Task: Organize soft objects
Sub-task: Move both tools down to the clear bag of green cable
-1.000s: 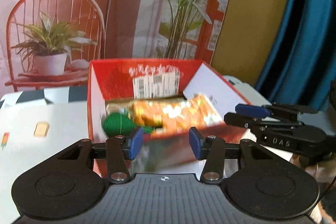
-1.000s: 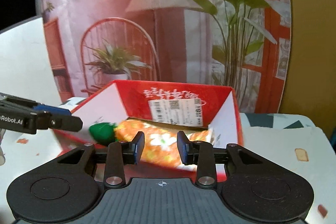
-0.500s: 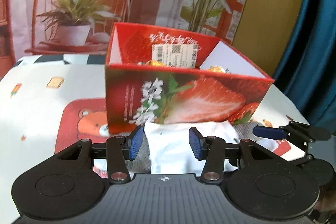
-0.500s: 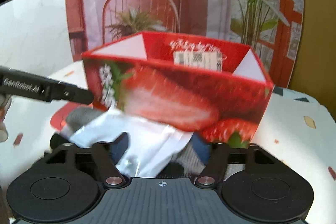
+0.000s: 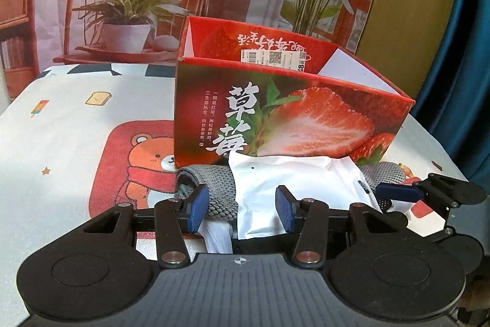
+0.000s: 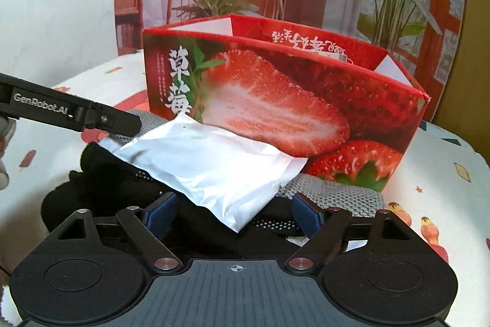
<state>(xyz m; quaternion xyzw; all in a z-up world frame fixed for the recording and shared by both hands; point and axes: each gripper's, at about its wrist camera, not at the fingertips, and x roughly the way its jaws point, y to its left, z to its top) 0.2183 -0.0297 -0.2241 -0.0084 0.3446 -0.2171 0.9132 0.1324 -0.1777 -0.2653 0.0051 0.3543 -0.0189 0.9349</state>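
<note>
Your left gripper (image 5: 242, 209): level, low, released, straddling white pouch (image 5: 294, 186) | your right gripper (image 6: 234, 212): level, released over pouch corner | strawberry box (image 5: 291, 118) directly ahead.

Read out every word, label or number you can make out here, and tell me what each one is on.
"GenRobot.AI": side of the left gripper.
"草莓": large white characters on the front of the red strawberry box.
"8元": edge of the barcode sticker on the box's inner back wall; its remaining print is too small.
Small white columns beside "草莓" and the script above the sticker: not legible.
</note>
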